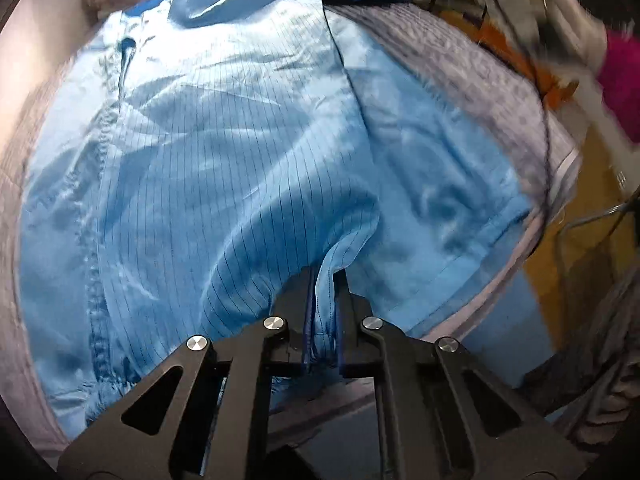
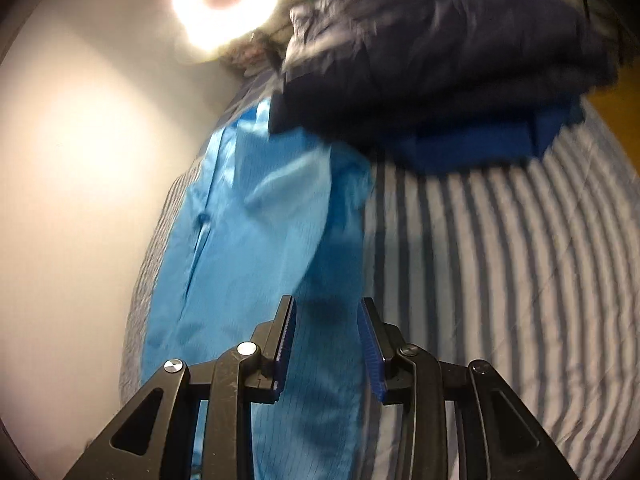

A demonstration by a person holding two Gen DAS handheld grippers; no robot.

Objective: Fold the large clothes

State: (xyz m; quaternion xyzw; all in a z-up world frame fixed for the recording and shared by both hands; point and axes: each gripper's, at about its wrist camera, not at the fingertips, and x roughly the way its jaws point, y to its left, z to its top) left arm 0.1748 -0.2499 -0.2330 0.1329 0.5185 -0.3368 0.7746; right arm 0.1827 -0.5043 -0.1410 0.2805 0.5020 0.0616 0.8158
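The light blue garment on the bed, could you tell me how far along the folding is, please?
Done: a dark folded pile sits at the bed's far end. In hand: the left gripper pinches the light blue garment; the right gripper is open above it. Left: it lies mostly spread on the striped bedsheet, folds outstanding.

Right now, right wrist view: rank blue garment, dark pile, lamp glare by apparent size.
1. Blue garment and dark pile: they look alike in area, and the garment is nearer the camera, so no ranking.
2. Lamp glare: clearly smallest.
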